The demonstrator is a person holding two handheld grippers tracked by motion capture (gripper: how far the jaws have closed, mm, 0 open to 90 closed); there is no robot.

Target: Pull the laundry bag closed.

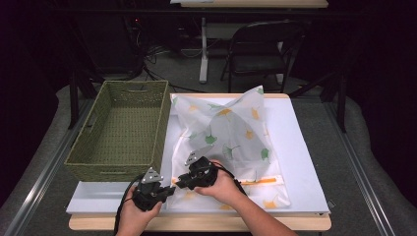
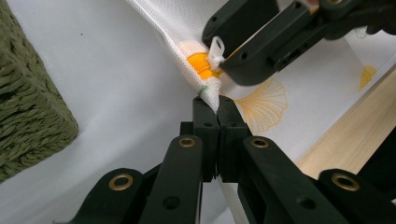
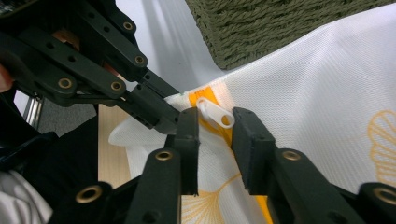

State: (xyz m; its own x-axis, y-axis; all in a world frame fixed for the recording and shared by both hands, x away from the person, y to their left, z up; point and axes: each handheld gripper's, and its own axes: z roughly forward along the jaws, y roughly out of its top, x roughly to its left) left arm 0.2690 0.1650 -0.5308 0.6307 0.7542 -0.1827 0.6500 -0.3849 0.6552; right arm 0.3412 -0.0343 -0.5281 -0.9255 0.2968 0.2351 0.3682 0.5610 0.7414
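Pinching the corner of the mesh bag [image 2: 299, 100] just below the orange zipper [image 3: 205, 99], the left gripper [image 2: 217, 106] was clamped shut on the fabric at the bench [image 1: 300, 147] front edge. Beside it the right gripper [image 3: 214, 122] stood open, its jaws flanking the white zipper pull [image 3: 215, 115], with the zipper's long axis running away rightward along the bag's near edge.

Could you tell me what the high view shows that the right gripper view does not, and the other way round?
High view alone: the whole leaf-print zip bag, the basket's inside, a chair. Right gripper view alone: the white zipper pull between the right gripper's open jaws. Both: the left gripper at the bag's corner.
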